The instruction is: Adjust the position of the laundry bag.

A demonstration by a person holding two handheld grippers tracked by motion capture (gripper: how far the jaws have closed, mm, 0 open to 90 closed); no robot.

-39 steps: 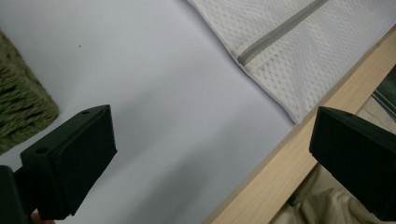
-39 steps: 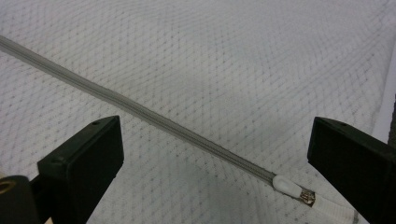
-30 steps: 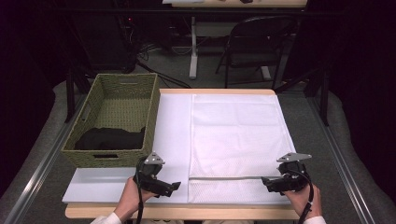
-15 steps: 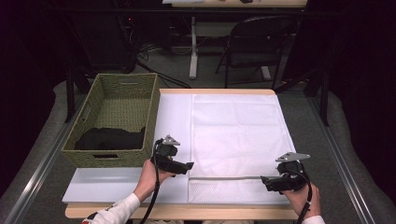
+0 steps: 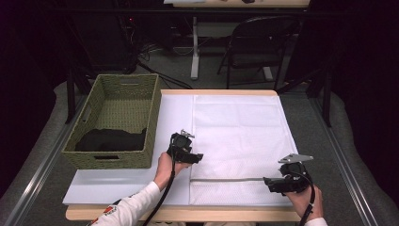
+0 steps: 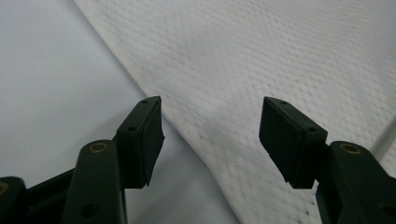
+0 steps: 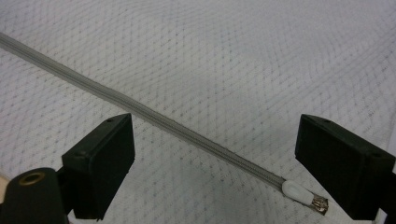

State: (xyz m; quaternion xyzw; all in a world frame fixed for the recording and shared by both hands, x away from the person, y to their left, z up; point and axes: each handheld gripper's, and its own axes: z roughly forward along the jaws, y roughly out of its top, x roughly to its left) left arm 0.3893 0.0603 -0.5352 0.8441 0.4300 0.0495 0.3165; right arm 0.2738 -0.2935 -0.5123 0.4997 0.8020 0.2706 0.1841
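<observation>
I keep right tongs (image 7: 212,172) open over the zipper pull (image 7: 306,197); left tongs (image 6: 210,140), half-closing and empty, should pinch the mesh laundry bag (image 5: 242,136) edge squarely

The mesh bag (image 5: 240,141) is white, with a pattern of tiny holes like a net. A thin grey zipper (image 7: 140,112) runs across it, and the zipper pull (image 7: 306,196) is white with a shiny silver tip. The table (image 5: 122,186) top is pale grey-white with a light wood edge. At about 9 o'clock from the bag sits a basket (image 5: 84,146), olive green and woven. Inside it lies a black cloth (image 5: 110,140). Both the left gripper (image 5: 195,157) and the right gripper (image 5: 270,181) are black. A white sleeve (image 5: 131,209) shows at 6 o'clock.
</observation>
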